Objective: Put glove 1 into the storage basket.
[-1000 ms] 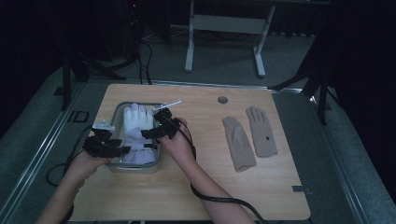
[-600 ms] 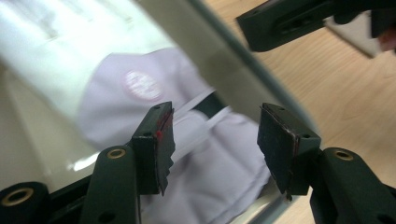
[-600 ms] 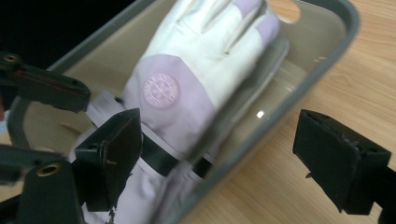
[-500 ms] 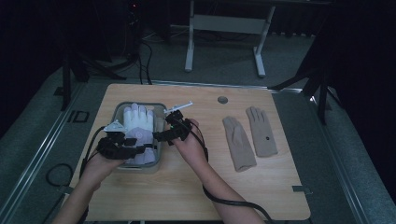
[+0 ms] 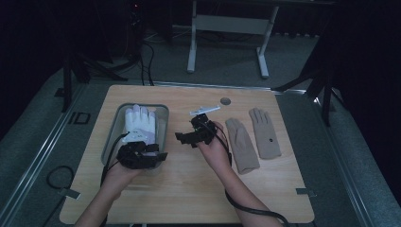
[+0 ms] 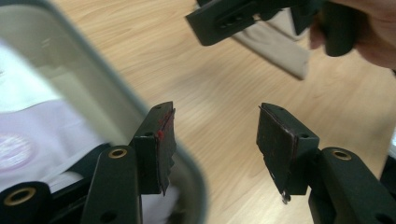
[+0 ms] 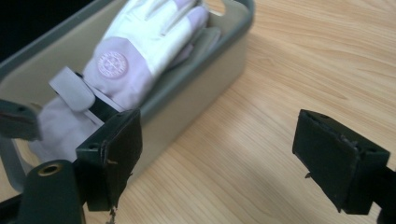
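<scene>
Both grippers have their jaws apart, holding nothing: the left gripper at the near right corner of the tray holding a white glove, the right gripper over bare table.

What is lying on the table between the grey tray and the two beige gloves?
In the high view, only the right gripper hovers between the grey tray and the beige gloves. The wooden table beneath it is bare.

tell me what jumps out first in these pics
The white and lilac glove lying in the grey tray at the table's left stands out against the dim room. To the right, two beige gloves lie flat side by side on the wooden table. Between them, the left gripper and right gripper hang open, holding nothing.
</scene>
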